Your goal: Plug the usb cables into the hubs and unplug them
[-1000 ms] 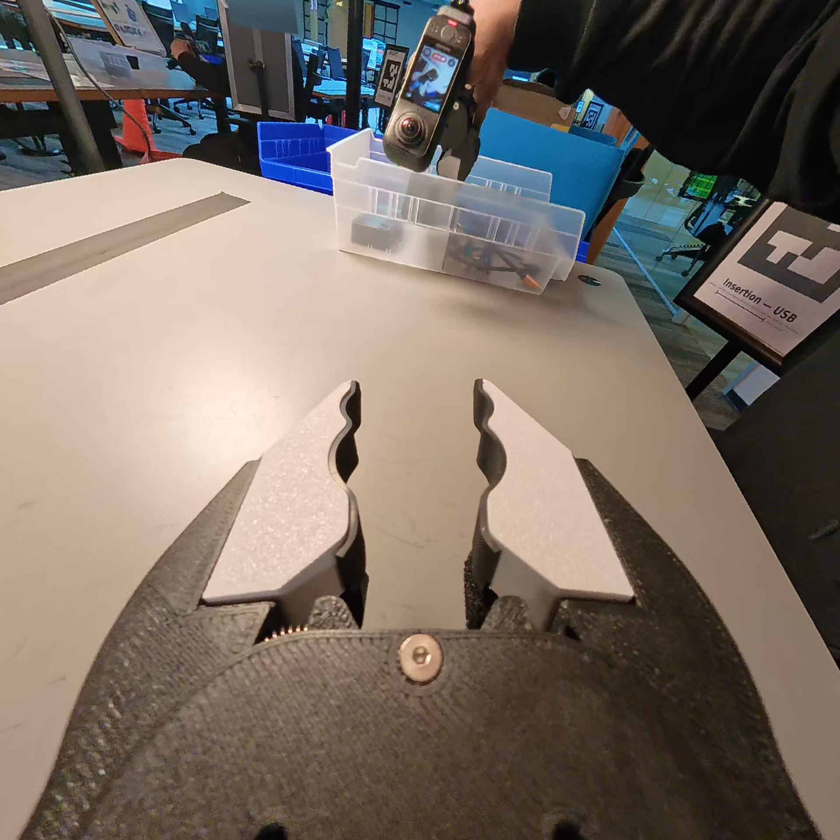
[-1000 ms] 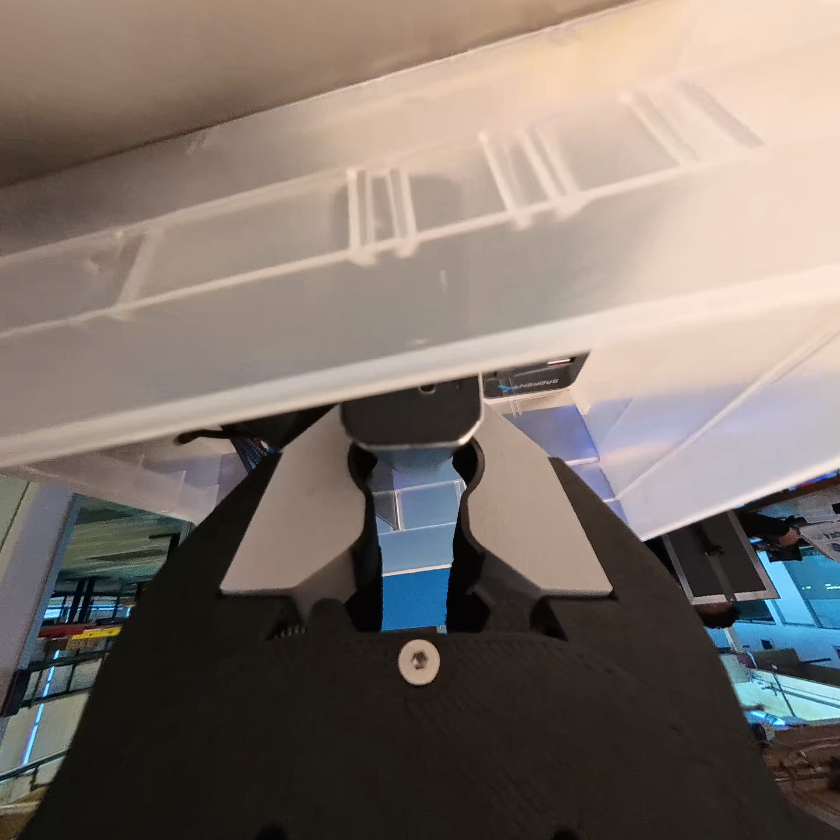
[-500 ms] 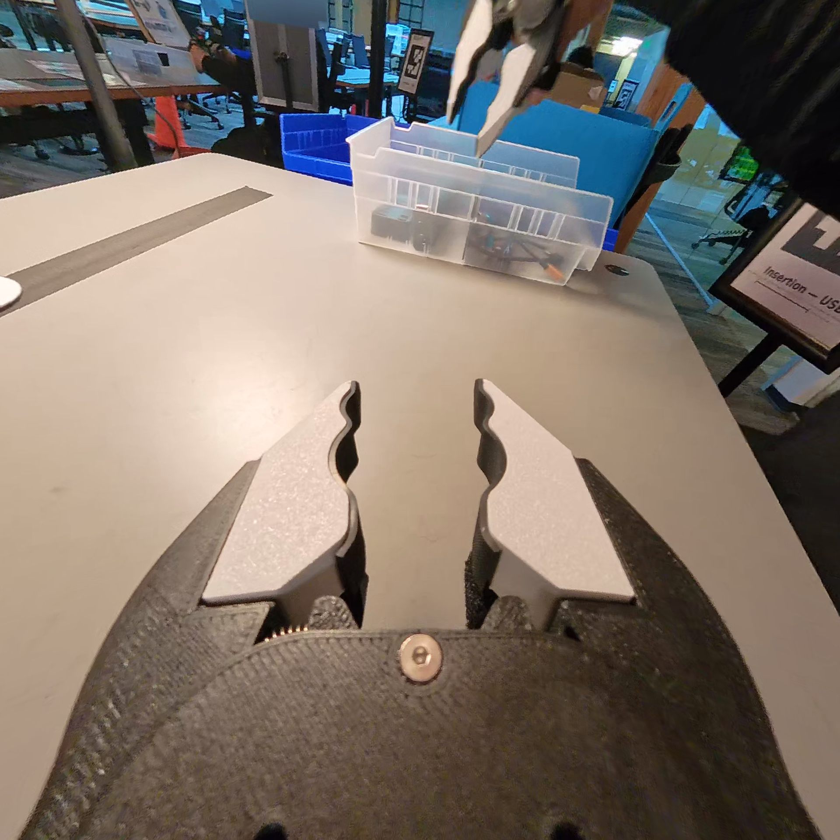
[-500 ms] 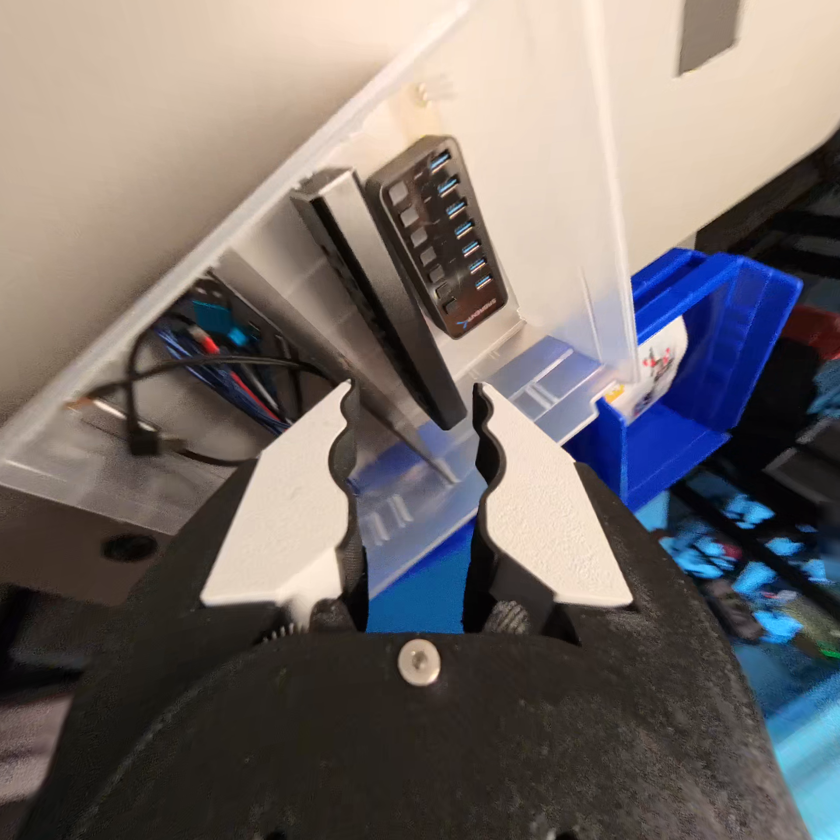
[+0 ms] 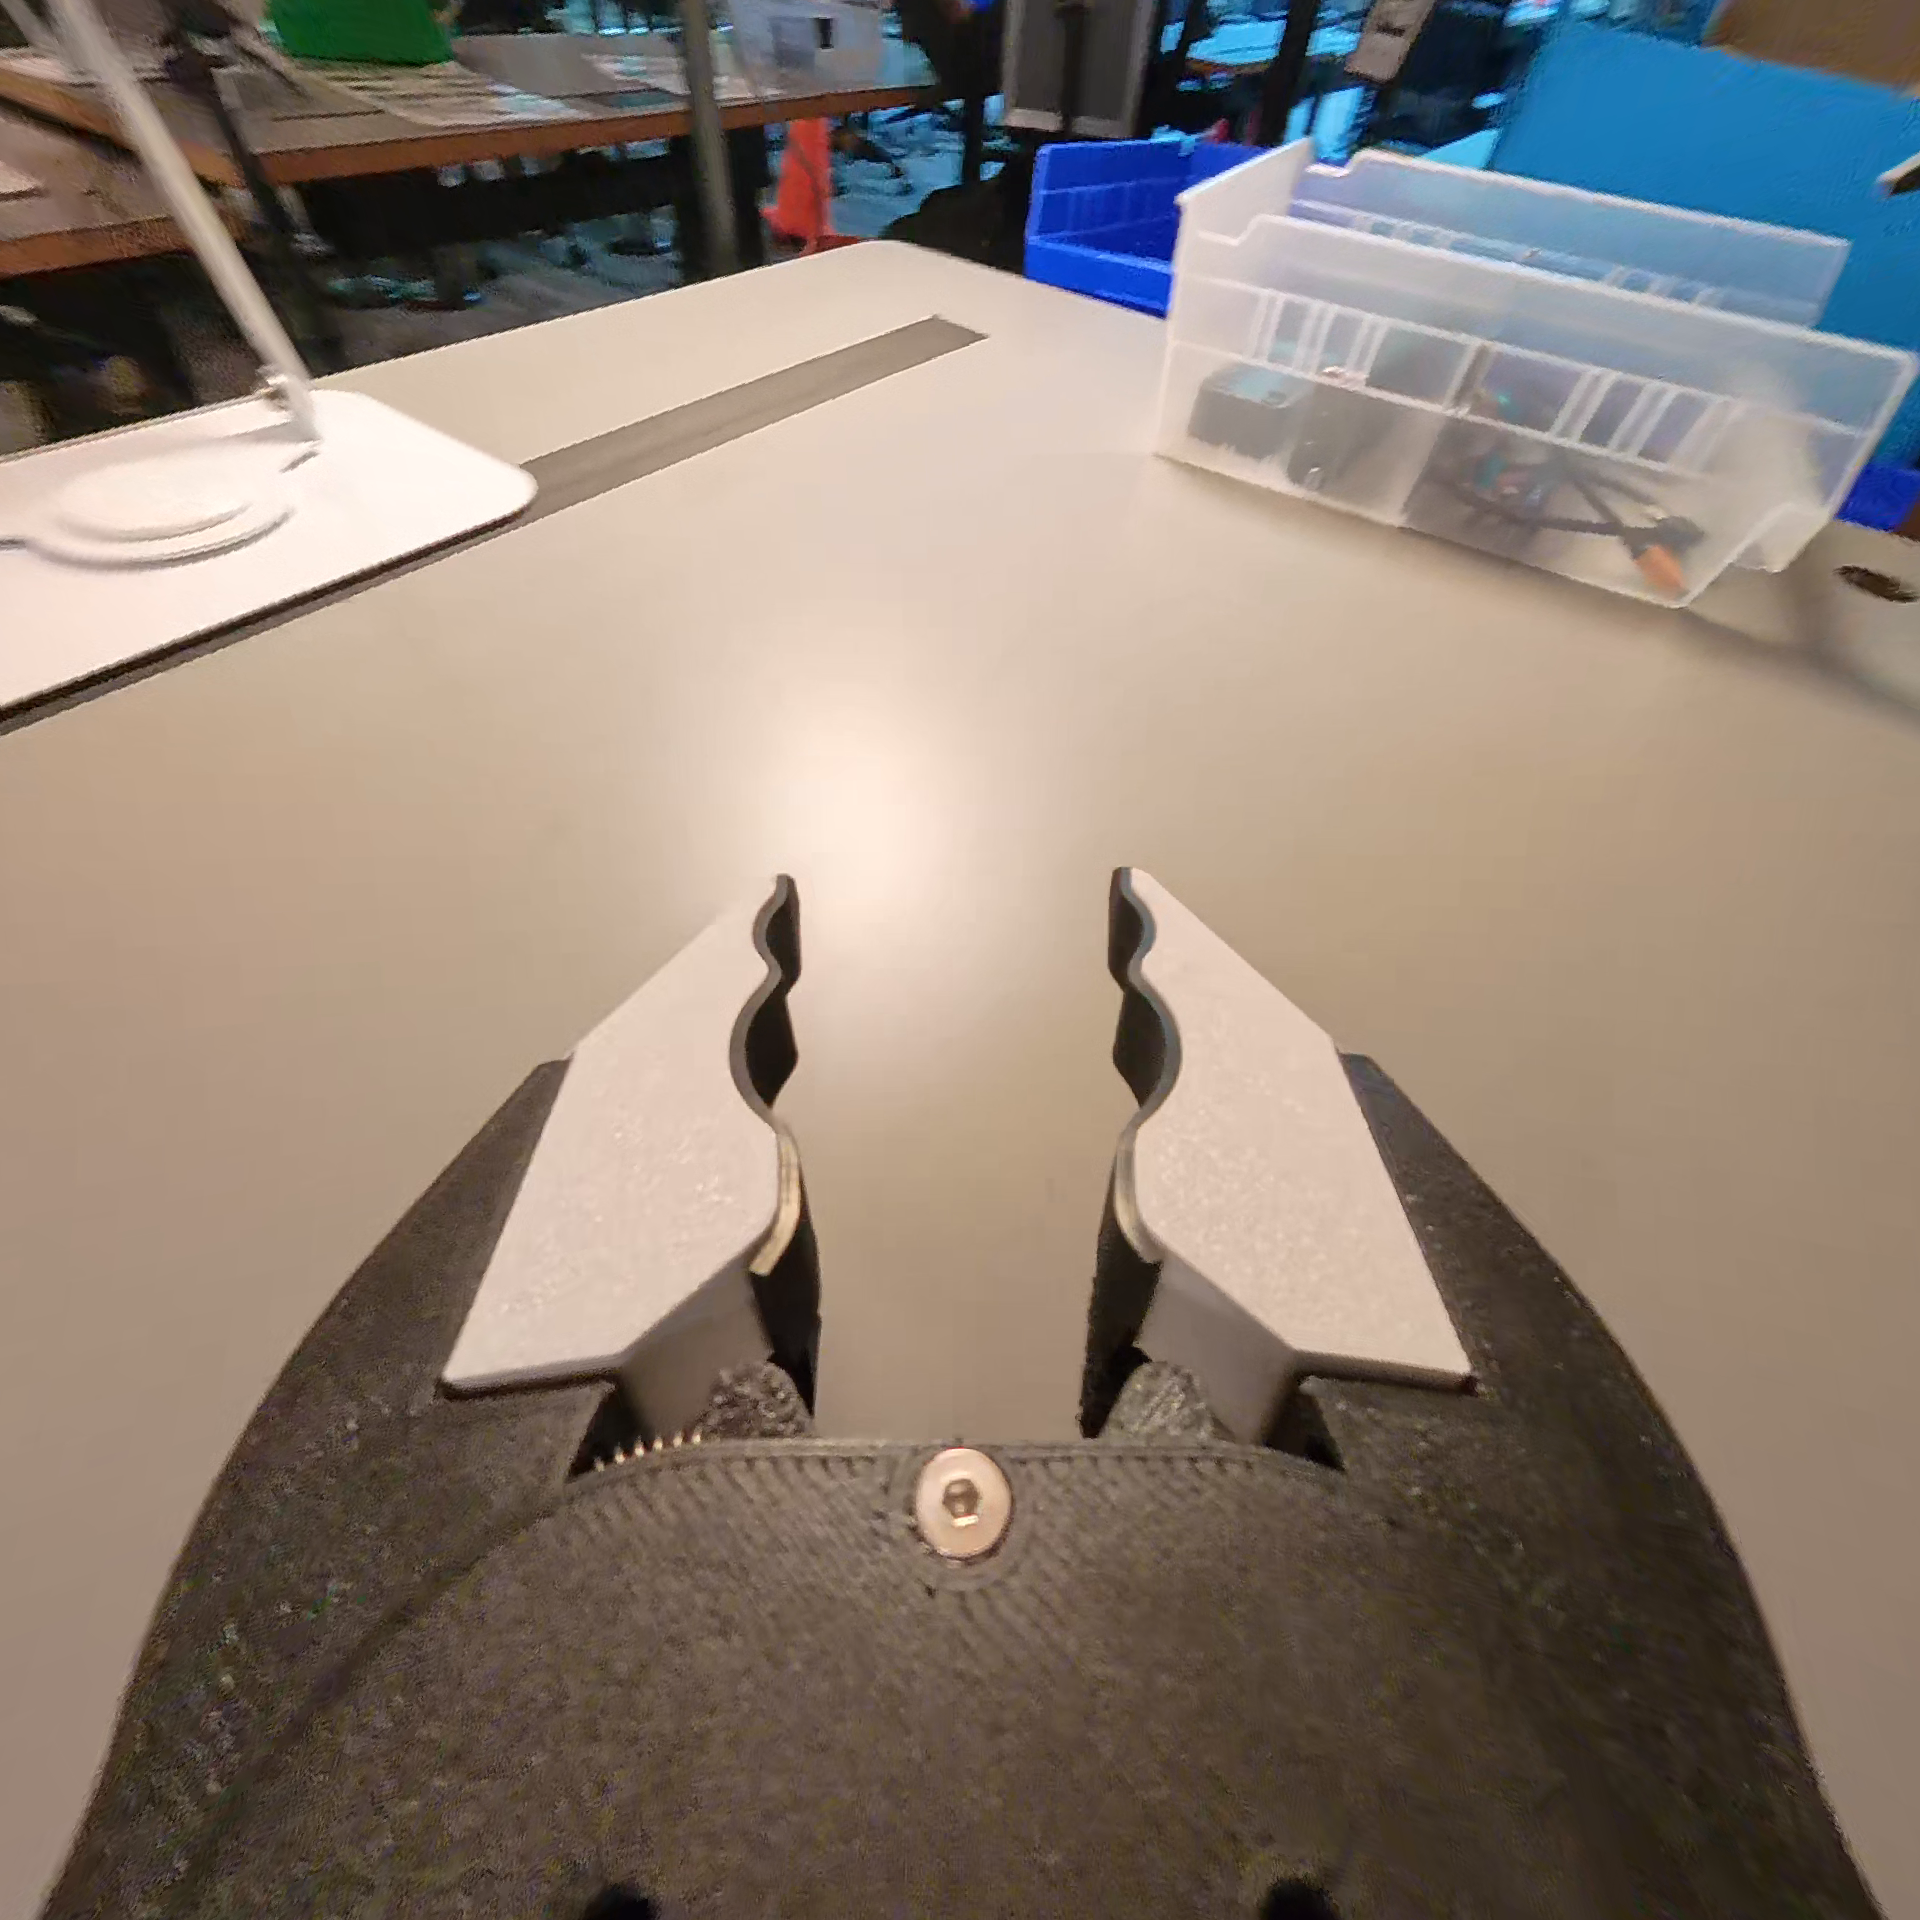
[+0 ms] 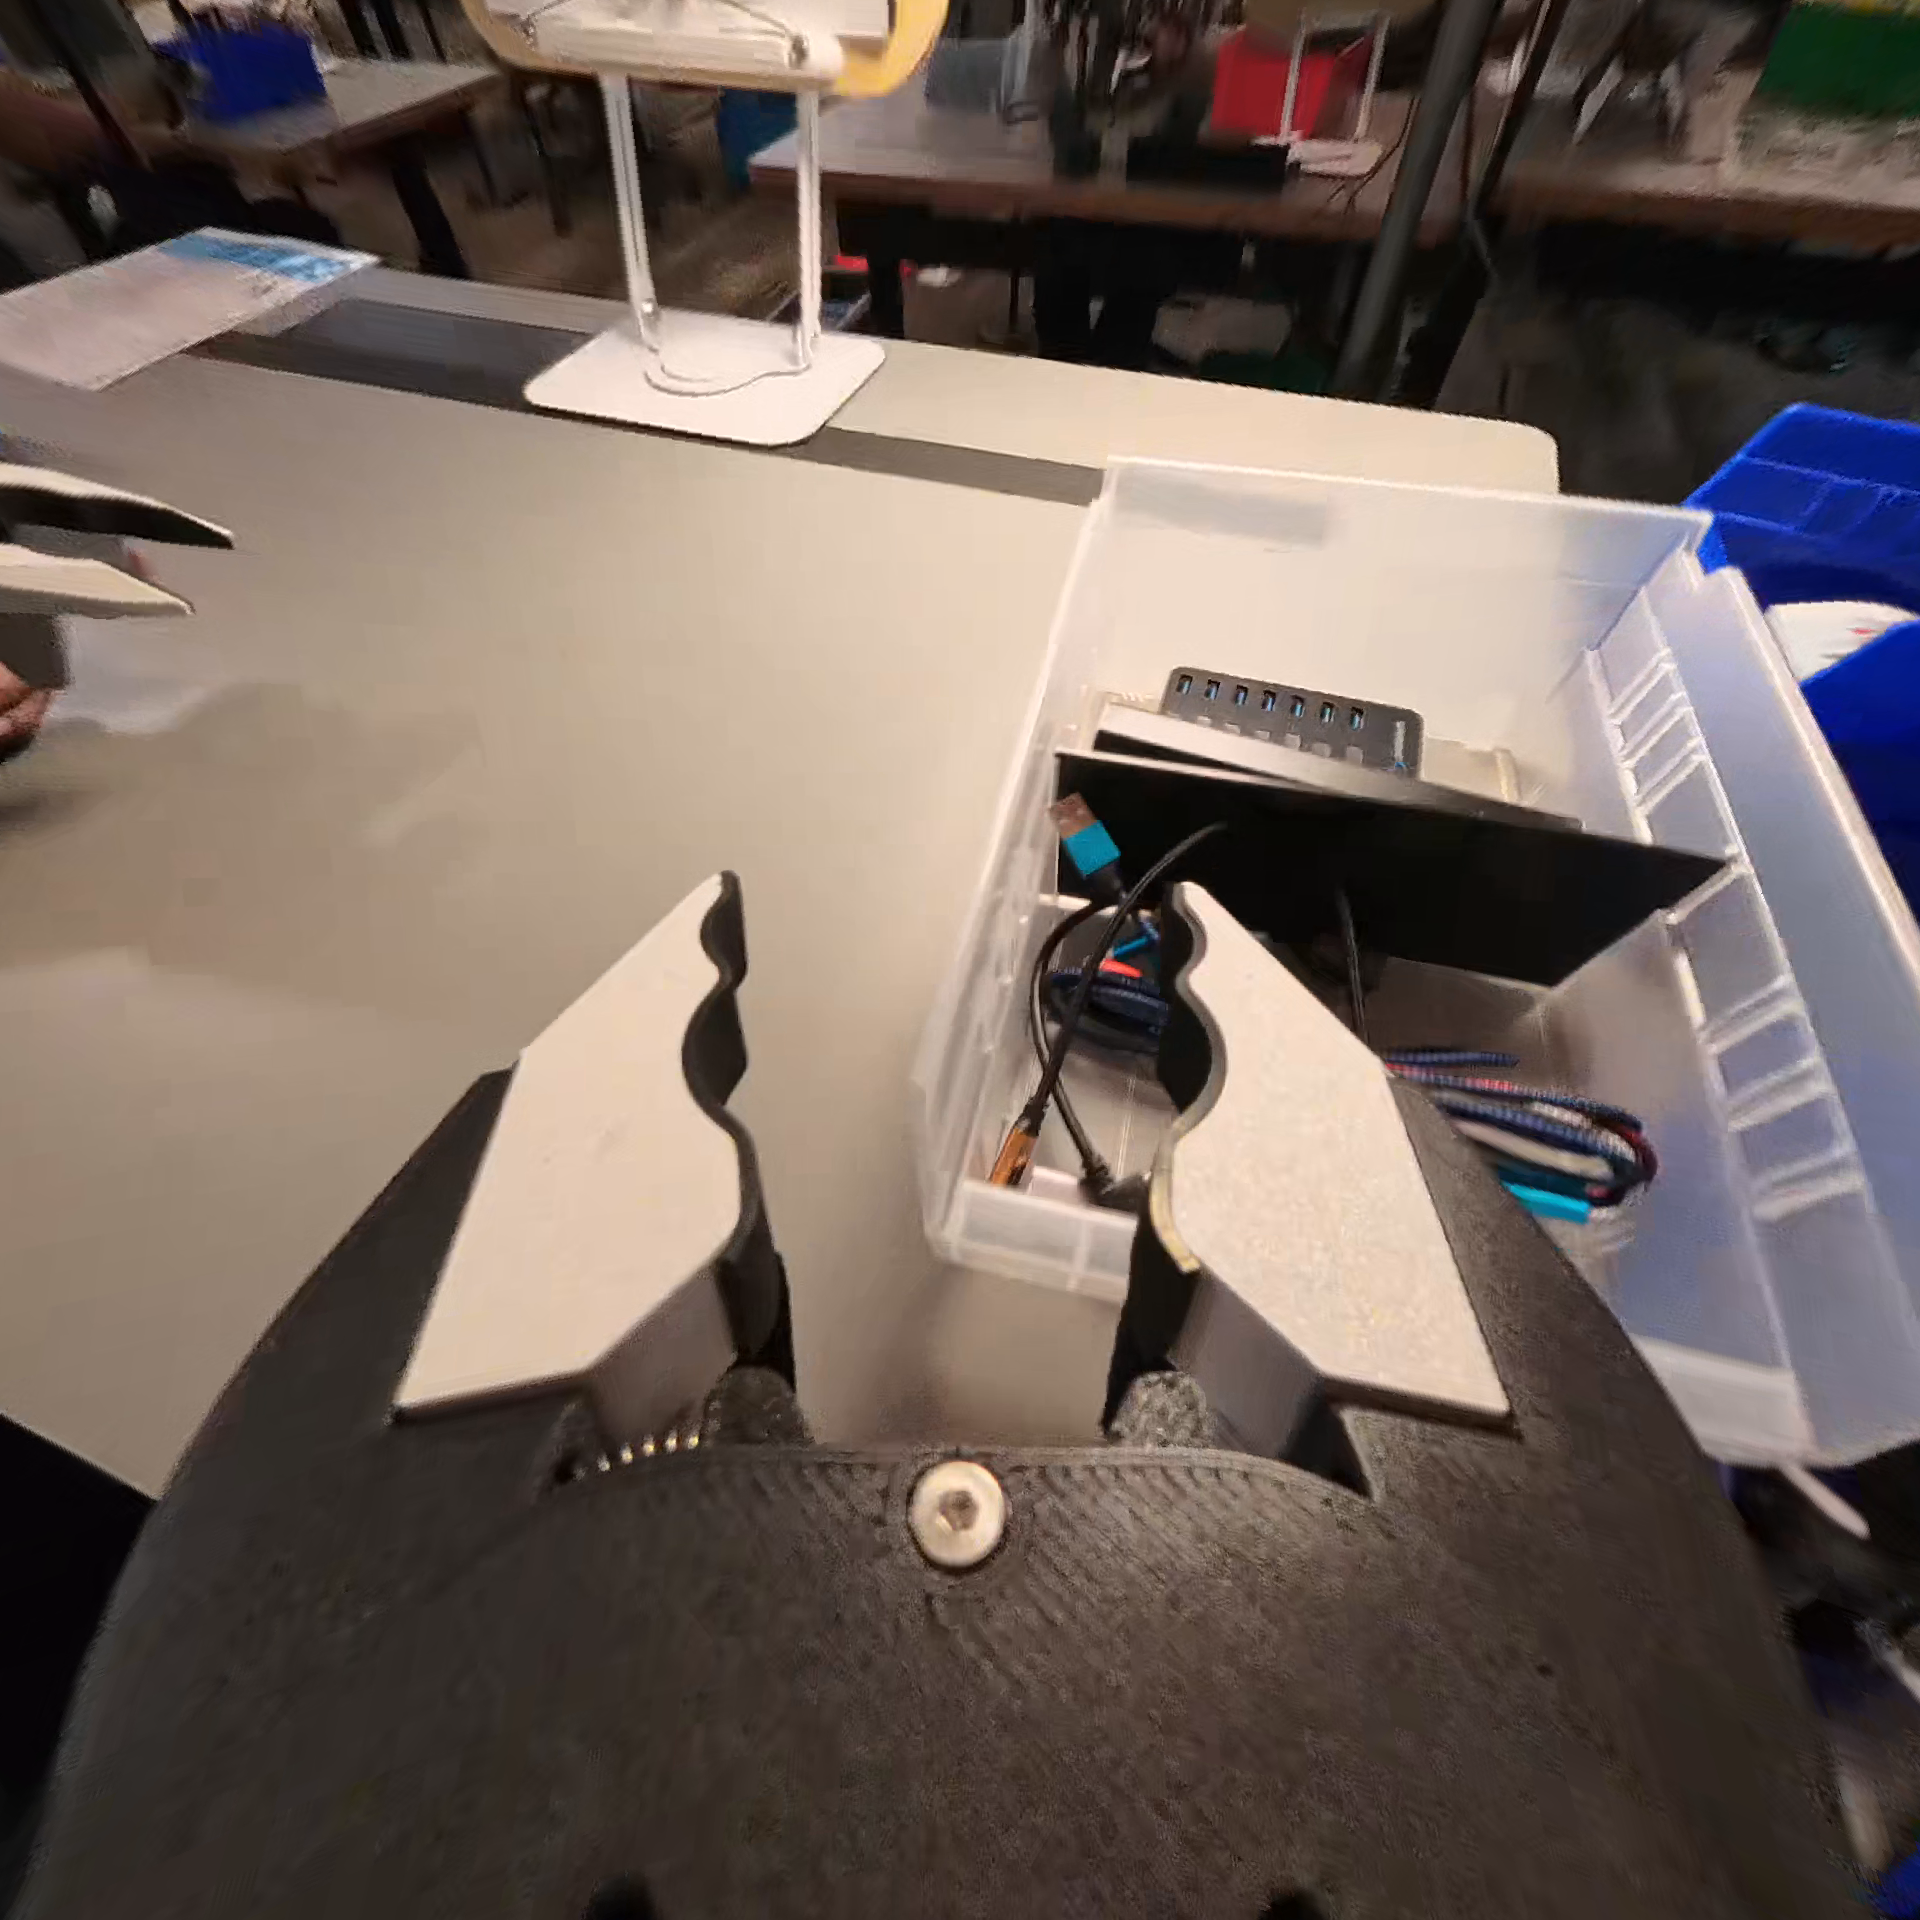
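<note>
USB cables (image 6: 1091, 997) lie tangled in the clear bin (image 6: 1382, 561), just ahead of the right gripper (image 6: 956, 894), partly behind its right finger. Black hub (image 6: 1294, 717) sits farther back in the bin. Cables look light, floppy, snag-prone; grip the stiff teal plug (image 6: 1089, 847). Right jaws wide, empty. Left gripper (image 5: 951, 894) wide, empty, over bare table (image 5: 935, 644); bin far ahead-right of it.

Bright overhead light throws a soft white glare patch on the counter (image 5: 883, 831) just ahead of the left tongs (image 5: 954, 904). The clear bin (image 5: 1538, 416) smears with motion blur, as does the background. Wide-angle bending curves both views' edges; a soft shadow lies at the right view's left.
</note>
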The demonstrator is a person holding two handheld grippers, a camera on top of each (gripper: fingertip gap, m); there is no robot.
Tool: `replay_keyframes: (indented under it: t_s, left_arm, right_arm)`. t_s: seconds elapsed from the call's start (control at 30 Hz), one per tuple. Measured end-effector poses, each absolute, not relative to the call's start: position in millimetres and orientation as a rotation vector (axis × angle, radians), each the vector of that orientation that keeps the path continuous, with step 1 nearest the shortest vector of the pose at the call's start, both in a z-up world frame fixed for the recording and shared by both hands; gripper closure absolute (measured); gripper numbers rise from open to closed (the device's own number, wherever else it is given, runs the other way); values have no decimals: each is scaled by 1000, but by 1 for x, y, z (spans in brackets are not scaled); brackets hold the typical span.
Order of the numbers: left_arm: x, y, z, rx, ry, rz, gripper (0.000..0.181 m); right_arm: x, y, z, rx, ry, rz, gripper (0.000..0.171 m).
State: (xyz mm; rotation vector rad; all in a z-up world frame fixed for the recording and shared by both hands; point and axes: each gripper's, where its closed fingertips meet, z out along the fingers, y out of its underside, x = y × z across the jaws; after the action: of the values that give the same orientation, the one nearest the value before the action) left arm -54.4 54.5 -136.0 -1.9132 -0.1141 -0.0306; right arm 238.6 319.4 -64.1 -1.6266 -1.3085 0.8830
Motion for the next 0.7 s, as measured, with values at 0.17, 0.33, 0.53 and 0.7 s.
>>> replay_keyframes:
  t_s: [0.17,0.33,0.53,0.7]
  left_arm:
    - [-58,5,-141,-1931,-198,100,119]
    - [-53,-33,-136,-1890,-252,156,119]
    - [-76,-89,-132,-1891,-406,374,113]
    - [-118,-186,-96,-1855,-641,783,107]
  right_arm:
    - [256,309,-93,-1600,-1297,786,91]
    - [253,311,-114,-1577,-1297,723,102]
    - [248,317,-119,-1548,-1281,679,121]
    - [243,321,-118,-1549,-1292,674,126]
